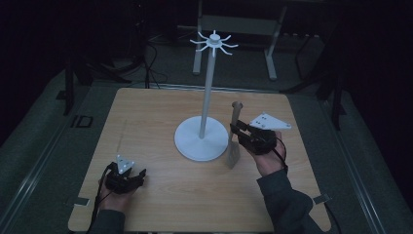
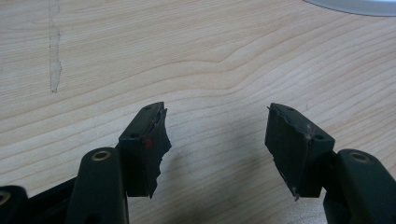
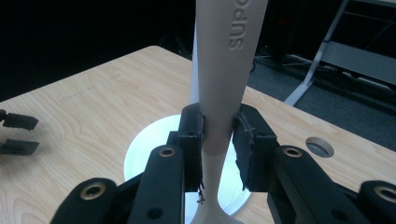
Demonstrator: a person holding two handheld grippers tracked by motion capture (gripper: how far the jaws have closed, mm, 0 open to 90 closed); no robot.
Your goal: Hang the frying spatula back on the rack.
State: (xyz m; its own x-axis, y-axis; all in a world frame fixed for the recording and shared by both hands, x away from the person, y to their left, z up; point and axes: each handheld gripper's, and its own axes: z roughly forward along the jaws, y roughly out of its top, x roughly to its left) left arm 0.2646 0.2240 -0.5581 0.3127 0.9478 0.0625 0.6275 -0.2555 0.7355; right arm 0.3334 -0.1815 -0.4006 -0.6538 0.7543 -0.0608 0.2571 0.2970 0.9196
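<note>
A grey spatula [image 1: 233,136] stands upright with its blade on the table, just right of a white hook stand [image 1: 206,97]. My right gripper [image 1: 239,130] is shut on the spatula's handle, about halfway up. In the right gripper view both pads press the handle [image 3: 224,84] from the sides, my right gripper [image 3: 218,140] in front of the stand's round base [image 3: 144,154]. My left gripper [image 1: 139,175] rests low near the table's front left. It is open in the left gripper view [image 2: 217,140], with bare wood between the jaws.
The stand's round base [image 1: 201,138] sits at the middle of the wooden table [image 1: 146,117], and its hook crown [image 1: 214,41] rises high. A cable hole [image 3: 319,146] lies near the table's right edge. Metal frame legs [image 1: 270,53] stand on the floor behind.
</note>
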